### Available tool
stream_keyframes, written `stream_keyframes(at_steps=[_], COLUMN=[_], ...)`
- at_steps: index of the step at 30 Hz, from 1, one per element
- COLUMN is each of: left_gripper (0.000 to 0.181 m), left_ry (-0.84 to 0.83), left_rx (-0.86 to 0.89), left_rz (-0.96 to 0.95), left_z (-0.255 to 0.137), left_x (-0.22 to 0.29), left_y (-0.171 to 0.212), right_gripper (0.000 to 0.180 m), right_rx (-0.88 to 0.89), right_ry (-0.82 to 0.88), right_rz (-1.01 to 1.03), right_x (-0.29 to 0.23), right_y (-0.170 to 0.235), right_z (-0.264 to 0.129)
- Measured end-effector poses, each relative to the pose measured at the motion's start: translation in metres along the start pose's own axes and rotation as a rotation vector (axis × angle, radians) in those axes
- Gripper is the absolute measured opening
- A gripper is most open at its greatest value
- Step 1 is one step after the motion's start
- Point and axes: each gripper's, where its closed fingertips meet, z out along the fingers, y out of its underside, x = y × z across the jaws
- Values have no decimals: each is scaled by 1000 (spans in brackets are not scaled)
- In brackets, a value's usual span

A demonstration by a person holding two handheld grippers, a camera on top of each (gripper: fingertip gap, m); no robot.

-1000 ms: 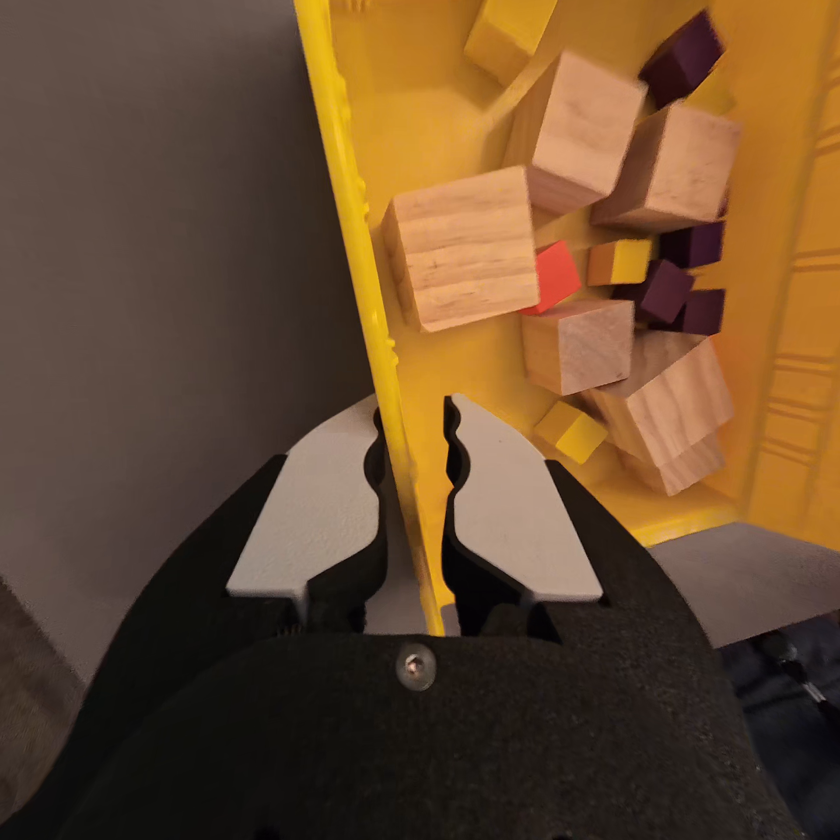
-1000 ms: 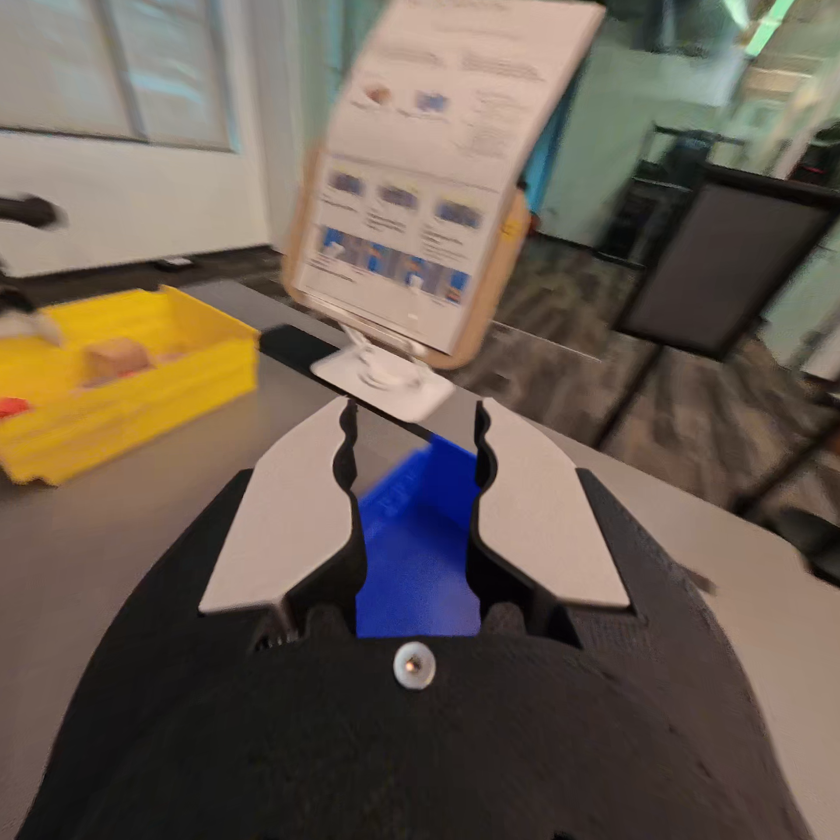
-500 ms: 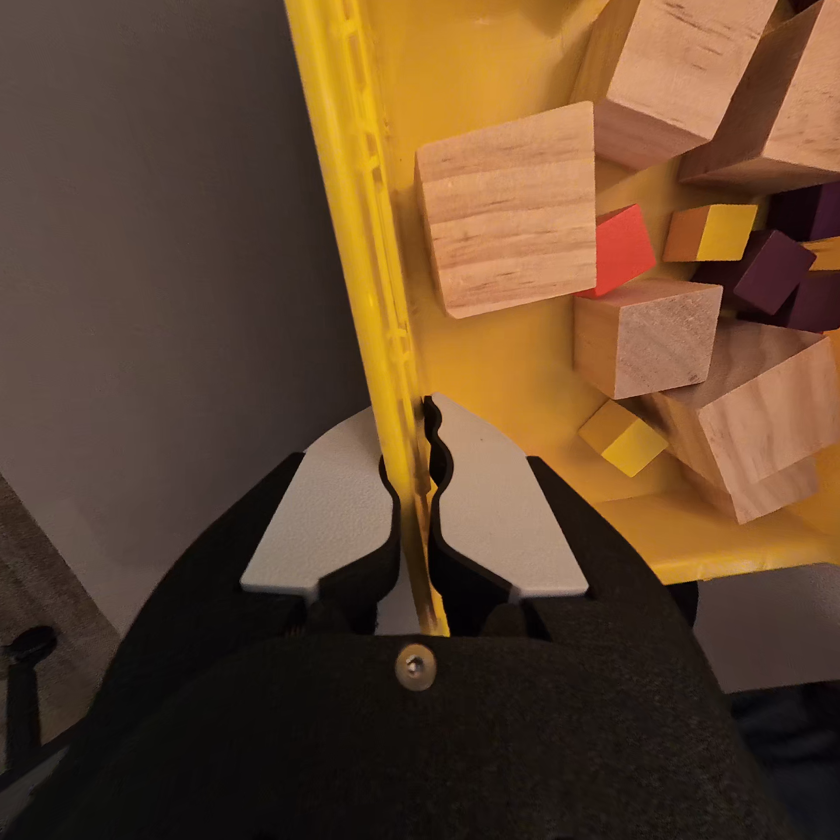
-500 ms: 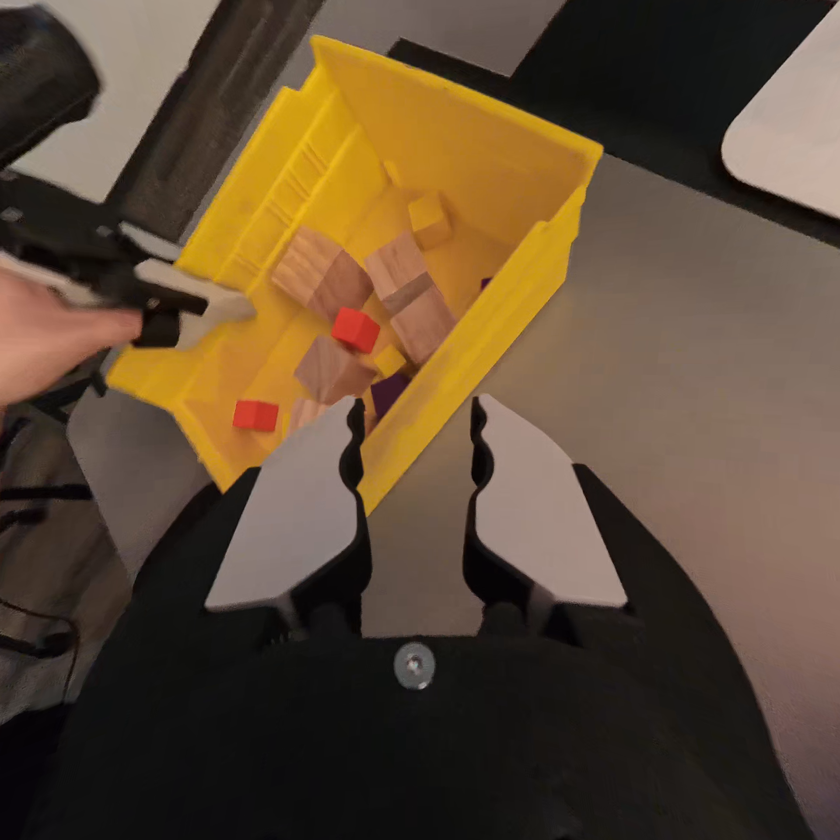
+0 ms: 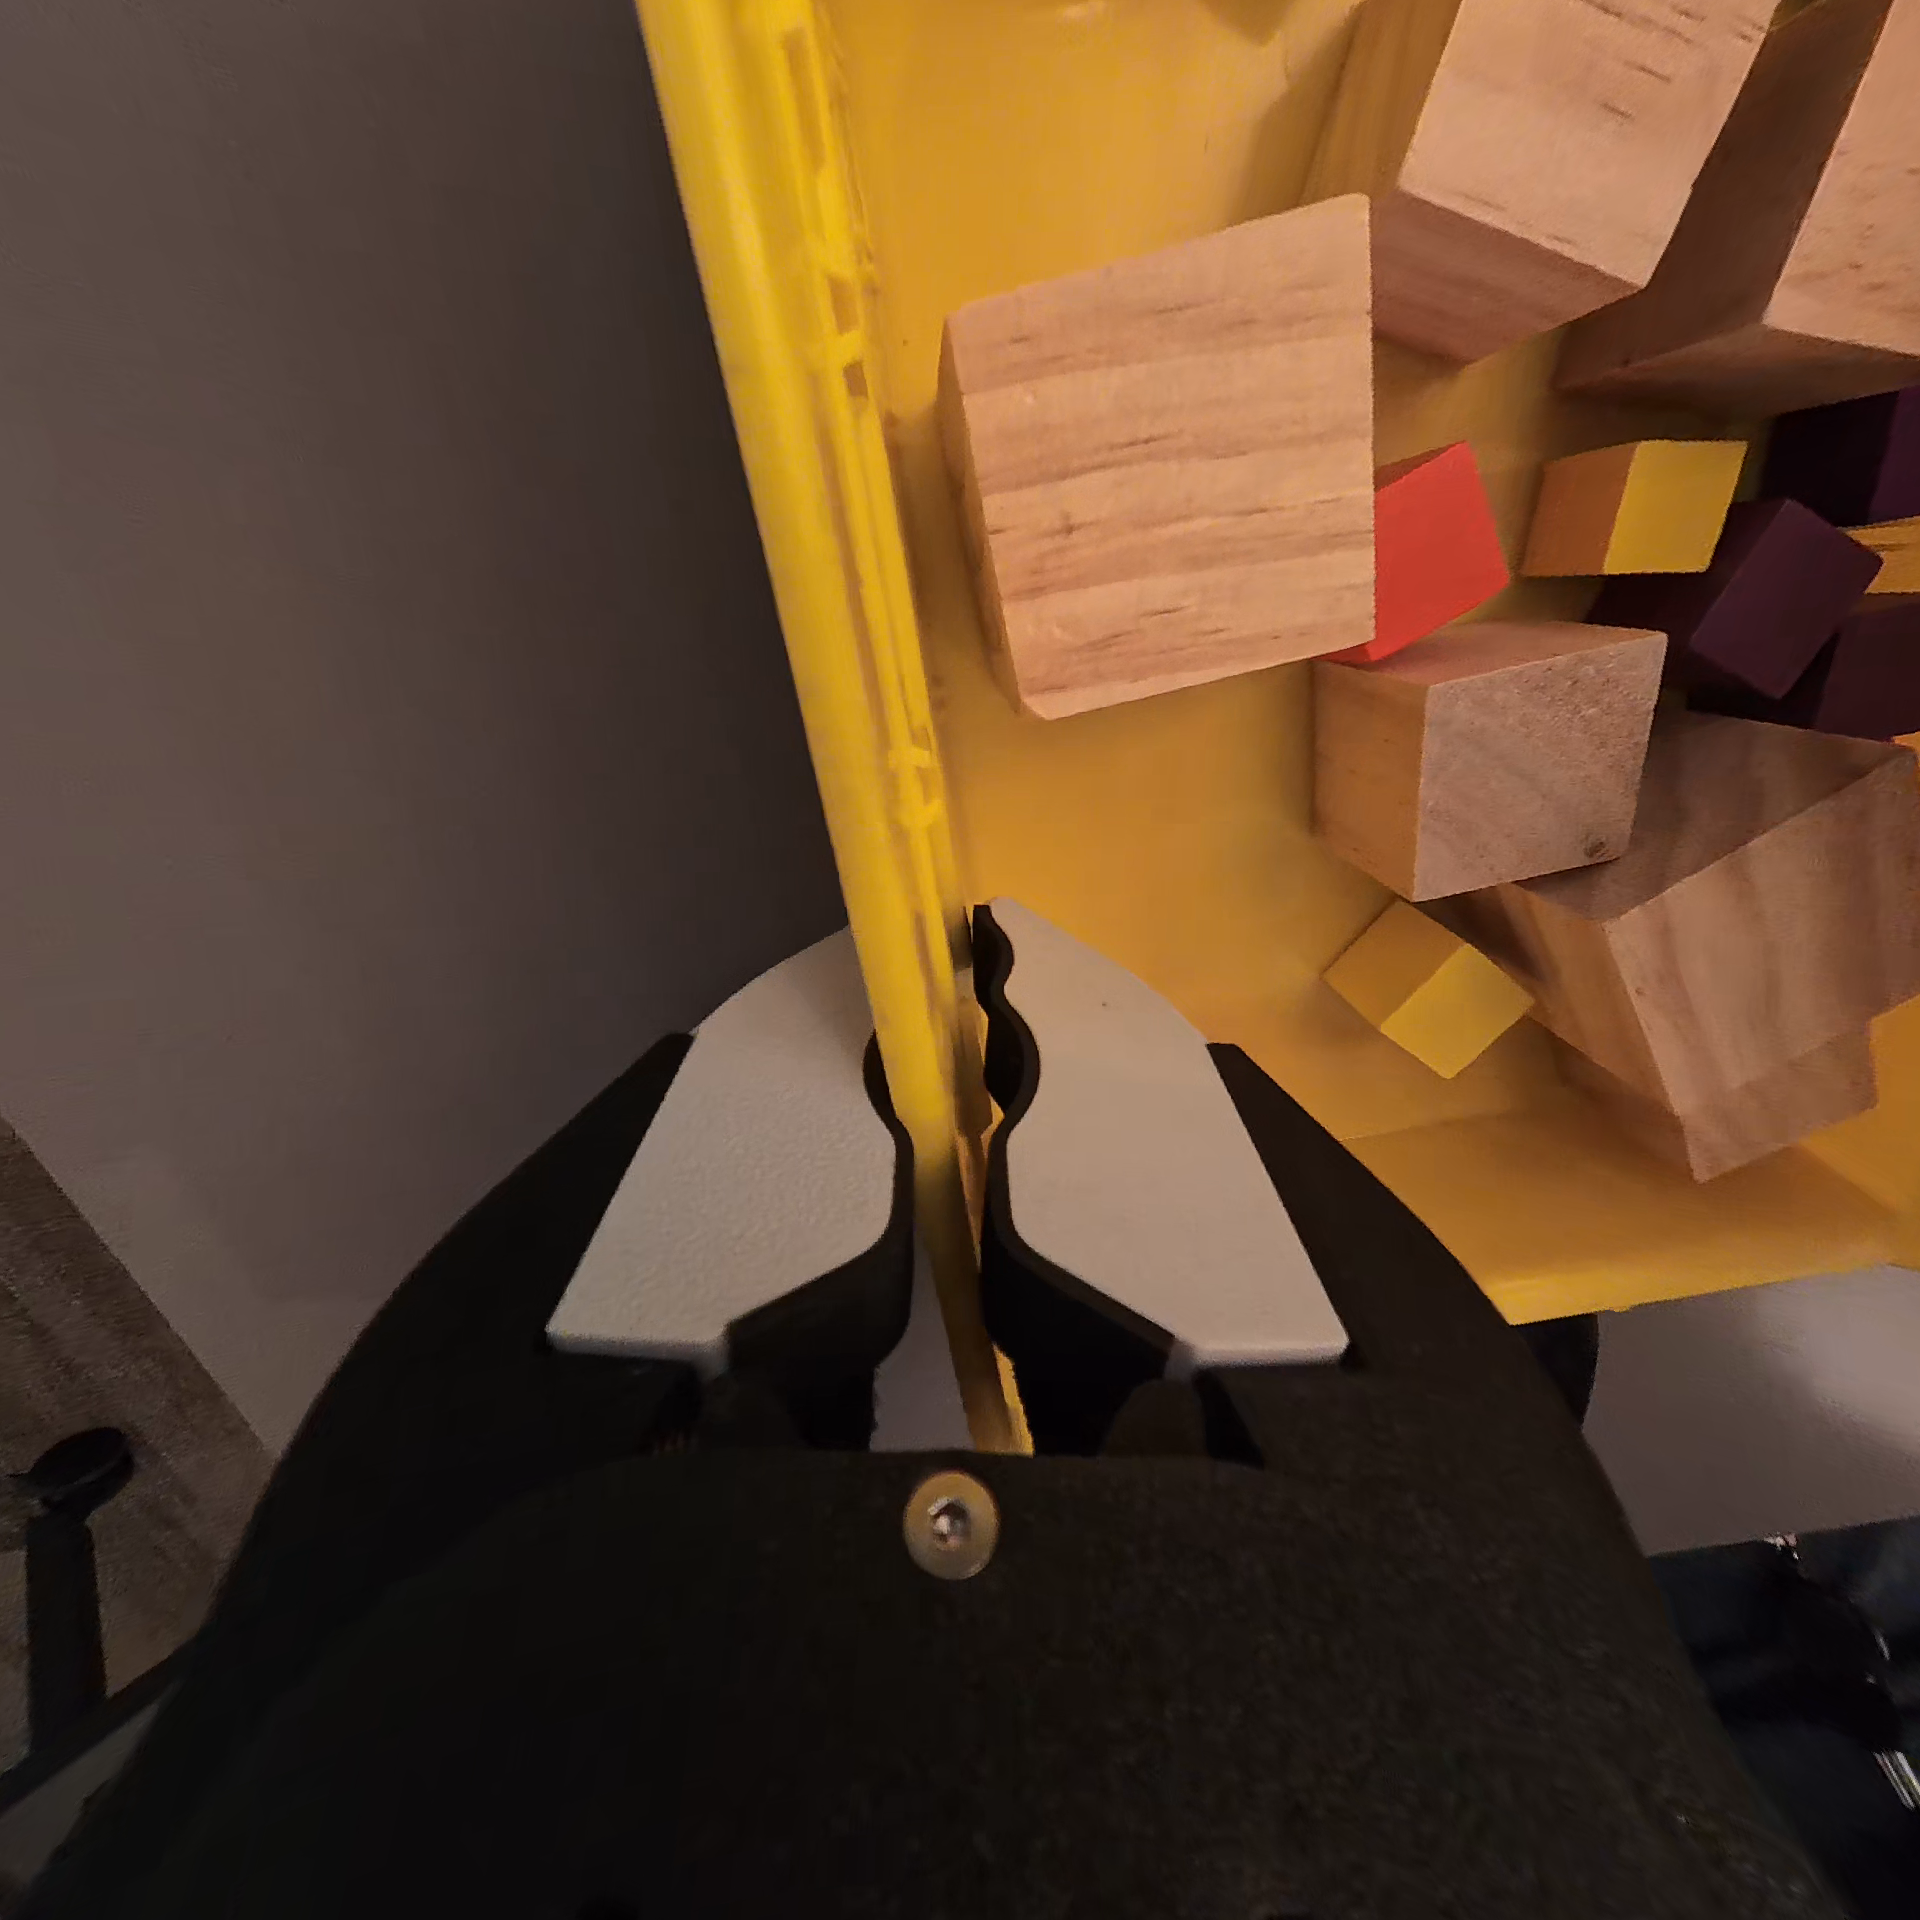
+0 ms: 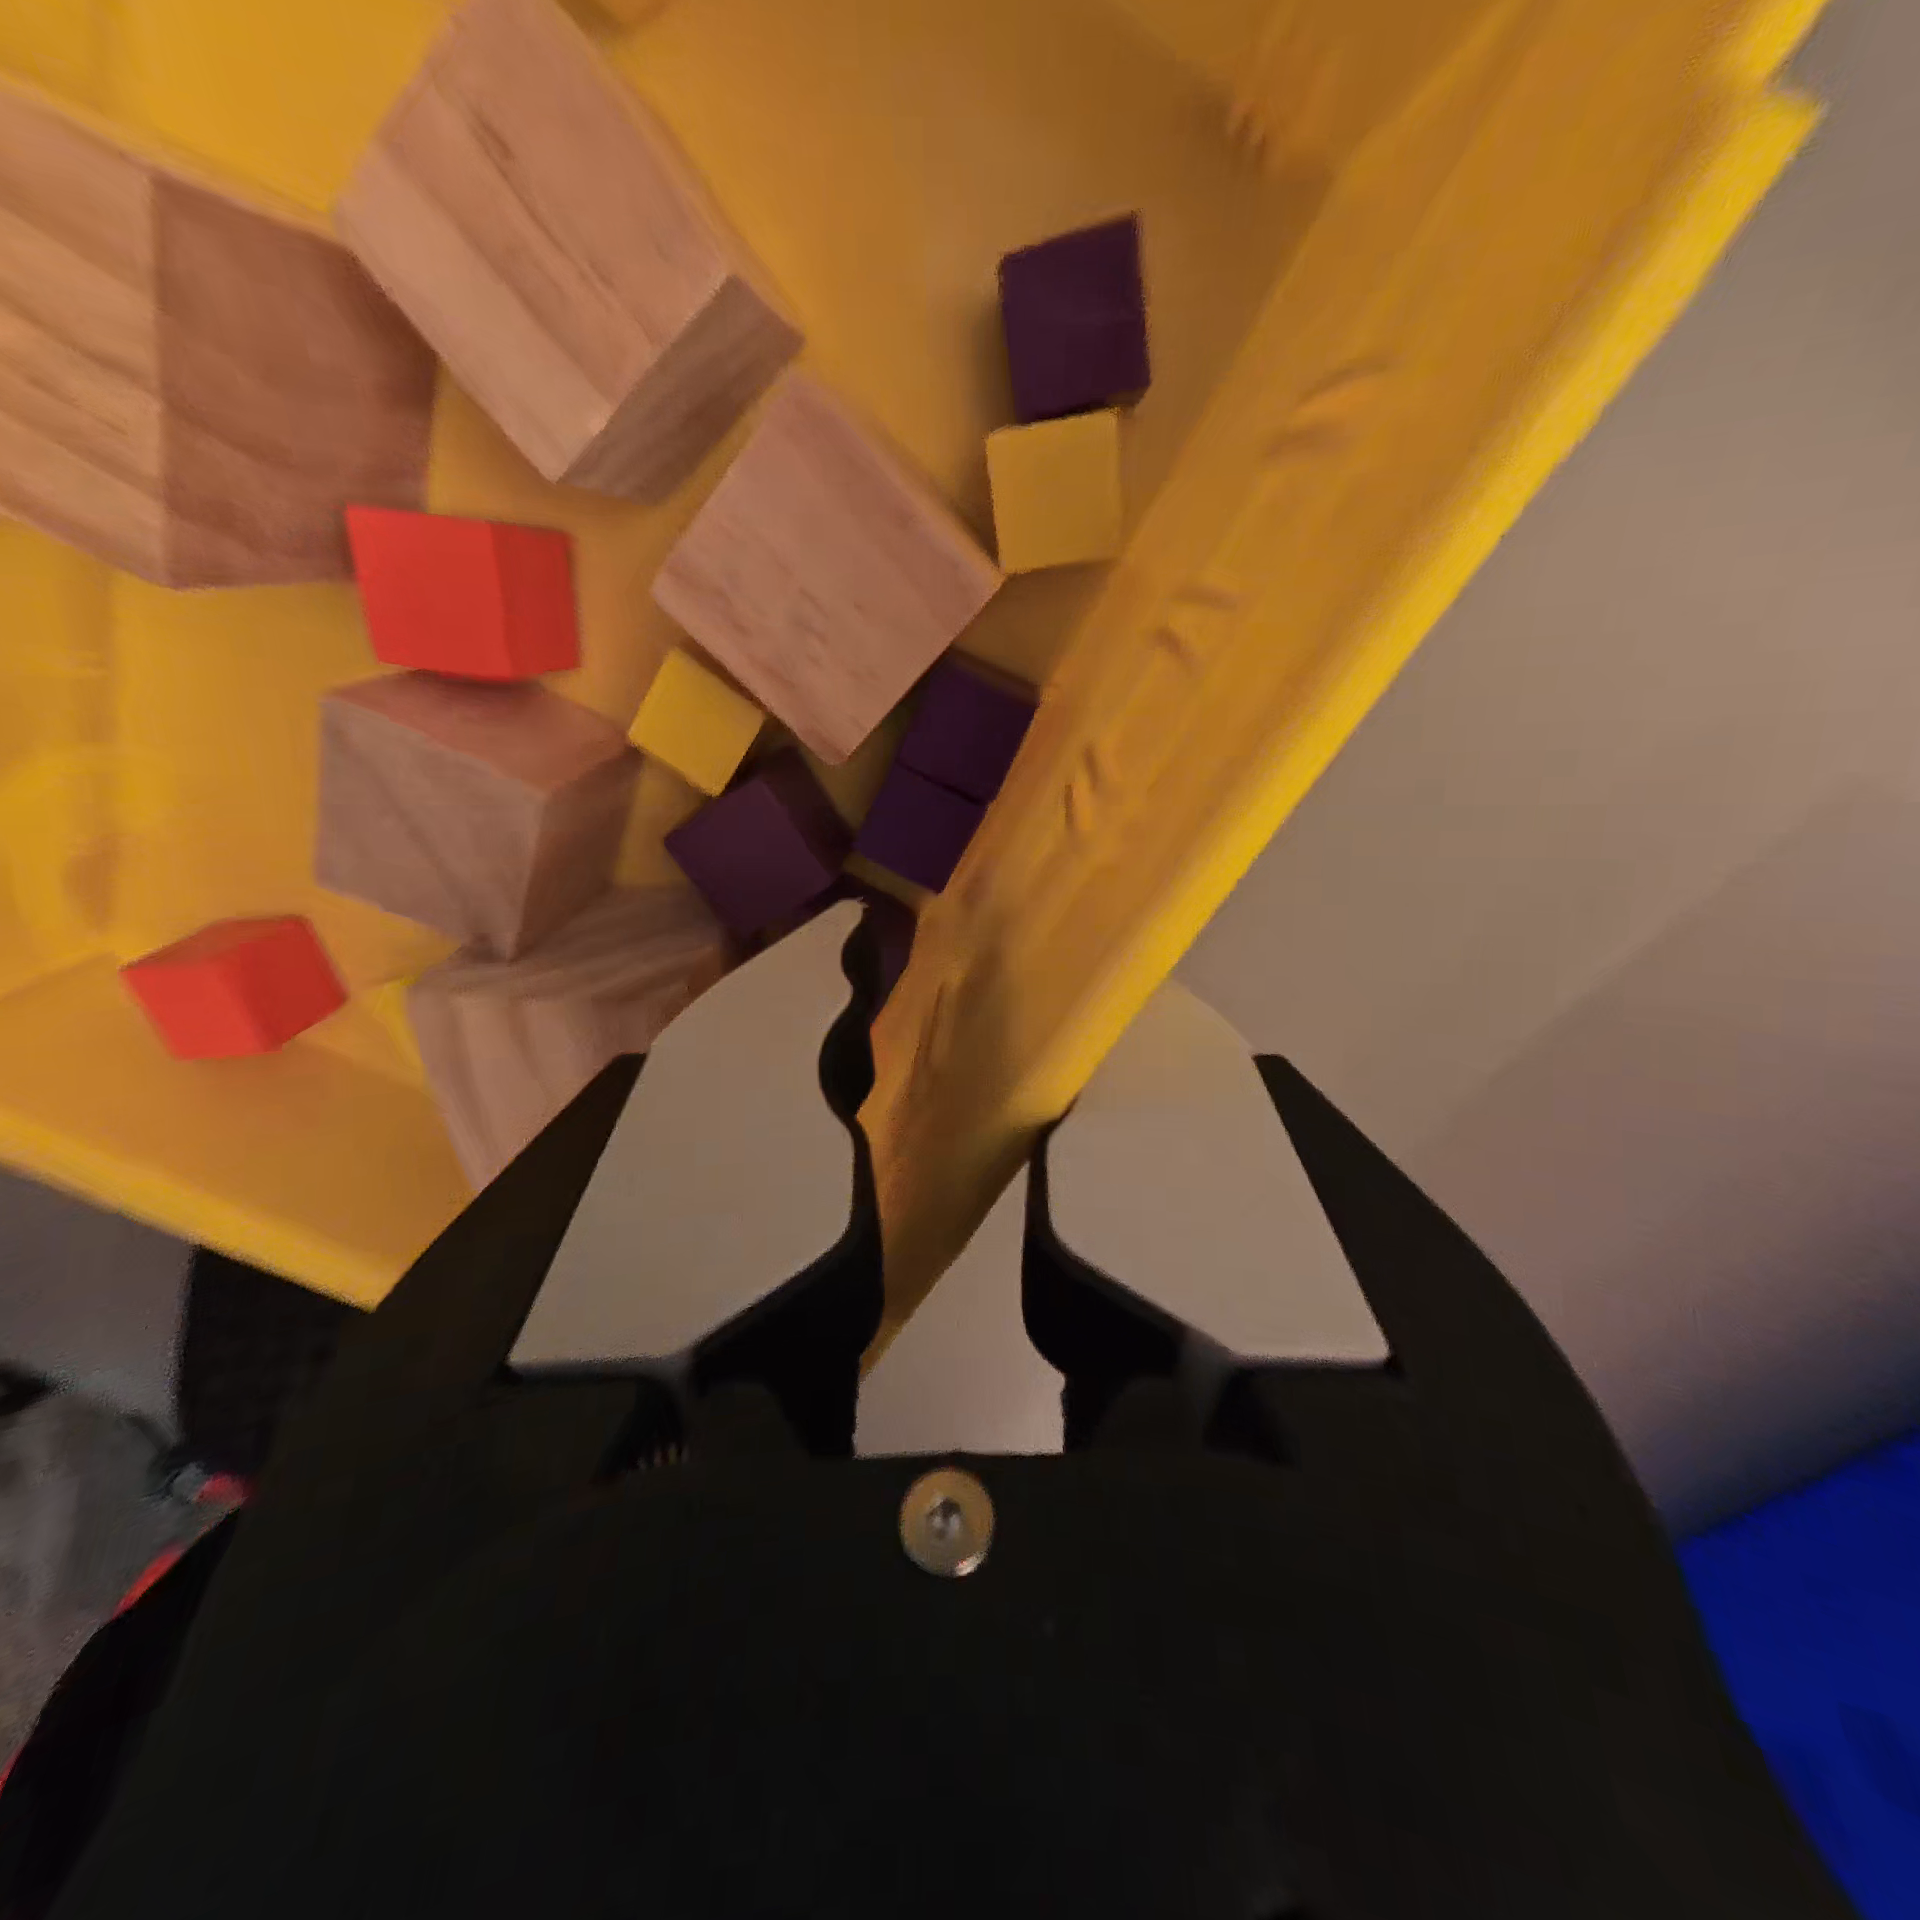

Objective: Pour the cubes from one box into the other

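A yellow box [image 5: 821, 520] holds several plain wood cubes [image 5: 1164, 457] and small red [image 5: 1439, 551], purple [image 5: 1777, 613] and yellow [image 5: 1444, 997] cubes. My left gripper [image 5: 920, 925] is shut on the box's left side wall near its near end. In the right wrist view the box [image 6: 1299, 520] fills the frame, with wood [image 6: 821, 592], red [image 6: 468, 592] and purple [image 6: 1075, 312] cubes inside. My right gripper [image 6: 1018, 956] is open and straddles the box's right side wall, one finger inside, one outside. A corner of the blue box [image 6: 1818, 1662] shows at the lower right.
The grey table [image 5: 364, 623] lies left of the yellow box and also right of it in the right wrist view [image 6: 1610, 727]. Carpeted floor [image 5: 94, 1299] shows past the table's edge at the lower left.
My left gripper shut on the yellow box's left wall. My right gripper swung from the blue box over to the yellow box and now has its right wall between its fingers.
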Motion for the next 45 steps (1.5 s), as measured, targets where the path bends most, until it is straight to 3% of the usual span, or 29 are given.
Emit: stream_keyframes(at_steps=[2,5,14,21,30,35,40,45], left_gripper=[7,7,7,7,7,7,8,8], left_ry=[7,52,10,-140,-284,-226,-171,-239], left_rx=[-11,-30,-50,46,238,399,442,501], left_rz=[10,-2,-3,70,263,399,529,635], left_z=[0,1,-2,-58,-162,-180,-160,-156], left_x=[1,4,16,58,197,301,395,453], left_y=[2,6,8,-22,-118,-161,-178,-187], right_gripper=[21,8,5,5,5,5,4,4], right_rx=[6,14,39,182,479,637,707,822], right_ry=[58,4,-53,-175,-175,-67,20,32], right_rz=[13,109,65,62,224,329,432,492], right_x=[4,6,12,48,180,273,352,397], right_y=[-3,-5,-10,-11,20,70,134,173], right_z=[0,1,-1,-48,-177,-236,-244,-238])
